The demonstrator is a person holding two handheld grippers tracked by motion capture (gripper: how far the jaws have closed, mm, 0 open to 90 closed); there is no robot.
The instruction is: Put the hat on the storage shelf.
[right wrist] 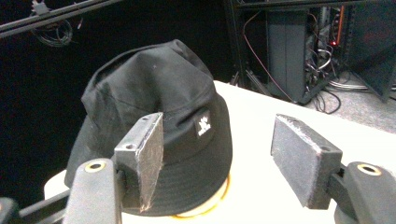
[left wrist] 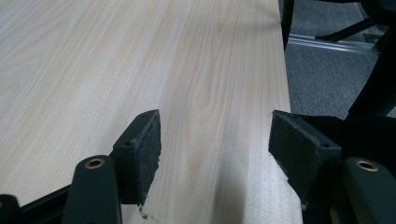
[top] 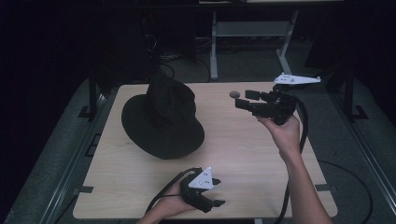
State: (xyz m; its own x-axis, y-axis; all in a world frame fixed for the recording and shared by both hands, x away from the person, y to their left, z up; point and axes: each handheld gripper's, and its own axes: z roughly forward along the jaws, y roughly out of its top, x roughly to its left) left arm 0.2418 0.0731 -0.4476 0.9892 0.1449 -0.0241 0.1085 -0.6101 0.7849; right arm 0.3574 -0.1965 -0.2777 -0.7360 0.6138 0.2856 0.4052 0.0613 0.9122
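Note:
A black bucket hat [top: 163,116] stands on the left half of the wooden table [top: 243,149]. In the right gripper view the hat [right wrist: 159,102] shows a small white label [right wrist: 202,126], and a yellowish rim [right wrist: 210,205] peeks from under its brim. My right gripper [top: 246,99] is held above the table's right side and points left at the hat, apart from it. Its jaws [right wrist: 217,144] stand open and empty. Near the front edge rests my left gripper [top: 217,192], pointing right. It is open too [left wrist: 215,140], with bare tabletop [left wrist: 93,70] between its pads.
A small dark round thing [top: 234,94] lies near the table's far edge, just left of the right gripper. The table's right edge [left wrist: 287,93] drops to grey floor. Desk legs [top: 214,46] and cabled equipment [right wrist: 322,51] stand behind the table.

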